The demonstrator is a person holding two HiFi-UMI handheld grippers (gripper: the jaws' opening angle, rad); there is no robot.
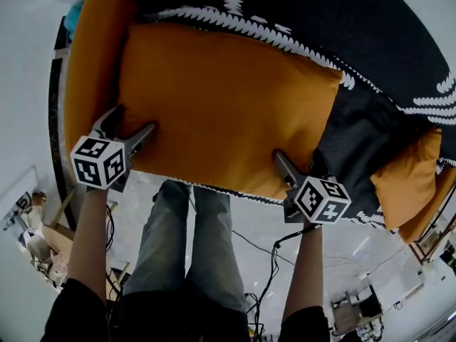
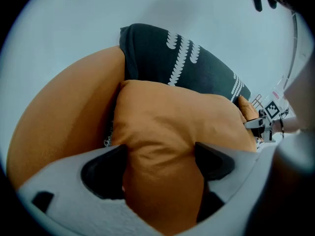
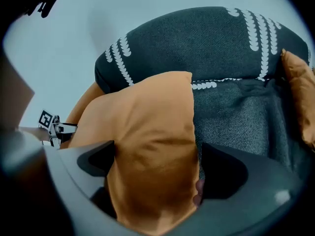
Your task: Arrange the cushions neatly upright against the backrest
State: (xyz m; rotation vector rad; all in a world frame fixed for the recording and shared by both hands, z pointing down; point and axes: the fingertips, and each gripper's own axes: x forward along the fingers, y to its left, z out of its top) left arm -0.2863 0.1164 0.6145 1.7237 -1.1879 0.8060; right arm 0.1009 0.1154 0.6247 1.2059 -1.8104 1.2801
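Dark sofa [image 1: 399, 41] fills the top; the orange cushion [image 1: 228, 105] sits mid-frame against it. My left tongs [image 1: 132, 125] and right tongs [image 1: 282, 161] stand released around its lower corners. I'd back straight out without dragging fabric.

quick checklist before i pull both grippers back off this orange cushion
1. Left gripper: jaws apart, near edge of the orange cushion loose between them: ok.
2. Right gripper: jaws apart around the same edge: ok.
3. Cushion's top edge meets the backrest: ok.
4. Cushion will stay standing unsupported: cannot tell.
5. Second orange cushion at the right end, upright against the backrest: cannot tell.
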